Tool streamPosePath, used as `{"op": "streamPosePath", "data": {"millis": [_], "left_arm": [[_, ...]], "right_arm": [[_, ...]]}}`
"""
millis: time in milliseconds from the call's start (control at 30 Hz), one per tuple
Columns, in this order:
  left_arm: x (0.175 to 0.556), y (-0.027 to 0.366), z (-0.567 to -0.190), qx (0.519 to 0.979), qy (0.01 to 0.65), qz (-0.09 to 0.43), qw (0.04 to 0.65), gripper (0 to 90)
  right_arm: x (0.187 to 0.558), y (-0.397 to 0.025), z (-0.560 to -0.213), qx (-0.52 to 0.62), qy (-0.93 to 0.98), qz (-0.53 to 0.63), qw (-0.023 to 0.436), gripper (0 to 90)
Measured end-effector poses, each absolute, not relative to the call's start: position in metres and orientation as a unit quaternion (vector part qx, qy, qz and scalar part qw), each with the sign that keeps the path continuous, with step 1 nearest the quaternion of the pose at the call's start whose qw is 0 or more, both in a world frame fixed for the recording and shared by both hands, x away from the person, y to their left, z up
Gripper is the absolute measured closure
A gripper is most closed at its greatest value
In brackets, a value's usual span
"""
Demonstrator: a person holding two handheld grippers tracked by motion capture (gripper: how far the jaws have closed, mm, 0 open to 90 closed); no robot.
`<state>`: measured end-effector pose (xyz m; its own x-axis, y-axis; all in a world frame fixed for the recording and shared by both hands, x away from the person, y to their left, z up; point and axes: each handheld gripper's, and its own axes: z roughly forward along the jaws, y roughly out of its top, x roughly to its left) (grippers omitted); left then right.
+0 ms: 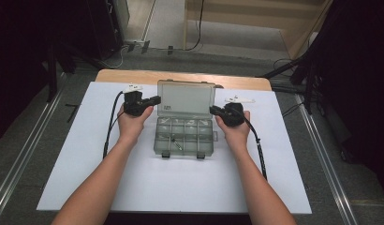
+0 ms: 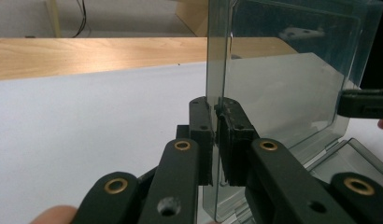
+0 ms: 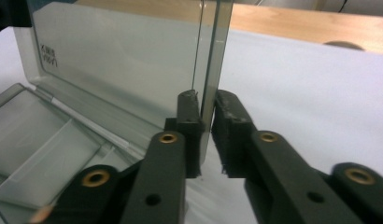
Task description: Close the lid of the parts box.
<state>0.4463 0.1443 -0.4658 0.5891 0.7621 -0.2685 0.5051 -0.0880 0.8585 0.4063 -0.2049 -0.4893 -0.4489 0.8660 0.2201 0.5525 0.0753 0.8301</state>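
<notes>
A white sheet (image 1: 87,154) covers most of the wooden table (image 1: 134,75), and at its centre sits a clear smoky plastic organizer box (image 1: 184,138), its compartmented tray lying flat with a few small parts inside and two latches at the 6 o'clock edge. The lid (image 1: 185,96) stands upright from the hinge at the tray's 12 o'clock side. The left gripper (image 1: 155,99) comes in from 9 o'clock and the right gripper (image 1: 212,110) from 3 o'clock, each held in a hand. In the left gripper view the left gripper (image 2: 216,122) is clamped on the lid's side edge (image 2: 216,70), jaws pressed against the thin plastic; in the right gripper view the right gripper (image 3: 206,119) brackets the opposite edge (image 3: 210,56), one jaw touching and the other with a sliver of gap — gripping lightly or about to. The risk here is uneven motion: if one hand swings faster than the other, the lid may twist and strain the hinge, or the thin edge could slip out of the looser right jaws. A hard pull might also drag the light tray across the sheet — spilling its contents.
</notes>
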Motion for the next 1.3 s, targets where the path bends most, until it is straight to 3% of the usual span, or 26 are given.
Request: {"op": "streamPosePath", "data": {"millis": [300,533,767,933,1200,1300], "left_arm": [[0.442,0.144,-0.466,0.727,0.427,0.135,0.521,84.6],[0.441,0.144,-0.468,0.724,0.428,0.136,0.524,84.5],[0.439,0.144,-0.468,0.725,0.426,0.146,0.521,84.0],[0.439,0.15,-0.465,0.72,0.43,0.127,0.53,73.8],[0.44,0.17,-0.454,0.703,0.436,0.111,0.551,74.9],[0.445,0.171,-0.455,0.701,0.448,0.1,0.546,81.8]], "right_arm": [[0.415,-0.212,-0.461,0.506,0.69,0.487,0.175,72.3],[0.418,-0.207,-0.461,0.511,0.697,0.475,0.17,83.0],[0.416,-0.206,-0.46,0.507,0.699,0.472,0.177,85.0],[0.414,-0.205,-0.46,0.501,0.701,0.473,0.185,85.2],[0.411,-0.204,-0.46,0.493,0.702,0.475,0.195,85.2],[0.41,-0.204,-0.461,0.491,0.7,0.479,0.198,85.2]]}}
